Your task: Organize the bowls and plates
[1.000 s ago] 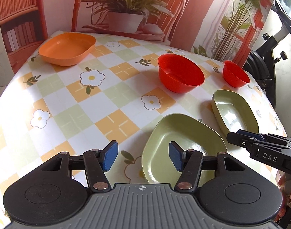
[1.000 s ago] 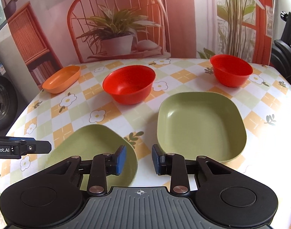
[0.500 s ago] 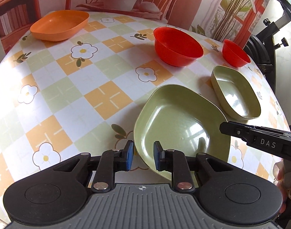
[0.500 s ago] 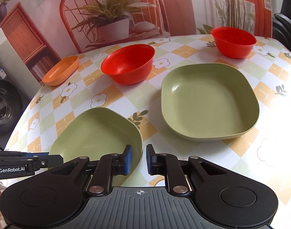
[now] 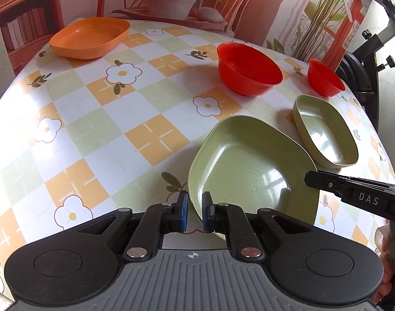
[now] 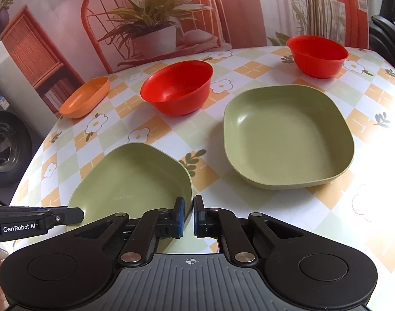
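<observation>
Two grippers, left (image 5: 194, 215) and right (image 6: 188, 217), are clamped on opposite rims of the near-edge green plate (image 5: 249, 165), probably for stacking on the second green plate (image 6: 288, 134).

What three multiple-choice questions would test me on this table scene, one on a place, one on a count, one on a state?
1. Where does the orange plate sit on the table?
A. far left corner
B. near right corner
C. dead centre

2. How many red bowls are out?
A. one
B. two
C. three

3. What is the left gripper doing?
A. wide open
B. closed on the near green plate
C. closed on a spoon

Answers: 1 A, it lies far off to the left by the backdrop. 2 B, two show side by side. 3 B, the plate's rim runs between its pads.
</observation>
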`<state>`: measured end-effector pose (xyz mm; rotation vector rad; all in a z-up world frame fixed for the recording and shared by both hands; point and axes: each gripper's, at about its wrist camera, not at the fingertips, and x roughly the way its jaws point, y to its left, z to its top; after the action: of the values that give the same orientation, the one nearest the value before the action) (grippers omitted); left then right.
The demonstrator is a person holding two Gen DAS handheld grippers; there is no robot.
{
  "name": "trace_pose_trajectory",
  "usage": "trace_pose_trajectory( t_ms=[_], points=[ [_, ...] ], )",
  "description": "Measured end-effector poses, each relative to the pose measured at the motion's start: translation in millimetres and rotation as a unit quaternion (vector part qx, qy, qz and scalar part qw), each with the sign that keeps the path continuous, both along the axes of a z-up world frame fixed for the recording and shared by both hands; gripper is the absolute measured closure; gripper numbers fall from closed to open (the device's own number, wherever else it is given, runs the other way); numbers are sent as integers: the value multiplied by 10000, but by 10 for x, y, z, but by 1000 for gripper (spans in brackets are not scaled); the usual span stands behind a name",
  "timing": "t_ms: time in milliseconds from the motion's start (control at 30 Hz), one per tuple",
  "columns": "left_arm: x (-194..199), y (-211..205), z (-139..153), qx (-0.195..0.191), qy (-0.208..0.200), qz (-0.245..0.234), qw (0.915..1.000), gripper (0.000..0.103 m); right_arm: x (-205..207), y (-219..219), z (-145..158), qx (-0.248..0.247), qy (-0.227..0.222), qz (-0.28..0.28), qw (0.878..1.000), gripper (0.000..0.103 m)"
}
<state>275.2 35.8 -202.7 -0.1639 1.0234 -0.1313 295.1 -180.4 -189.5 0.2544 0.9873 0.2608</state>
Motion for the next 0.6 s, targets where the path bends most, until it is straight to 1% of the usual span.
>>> trace_pose_trajectory(
  t_ms=[267,433,600],
  points=[
    [33,-4,275,56,-361,-22,9993,91,-2,-65,152,246,-228,-119,9994,96],
    [140,-92,454,93,-601,-216,9979,91,-16,-197,239,392,-391,-366,9978,96],
    [291,-267,594,199,-753,-472,9958,91,-48,-349,298,496,-517,-633,9954,95]
  ],
)
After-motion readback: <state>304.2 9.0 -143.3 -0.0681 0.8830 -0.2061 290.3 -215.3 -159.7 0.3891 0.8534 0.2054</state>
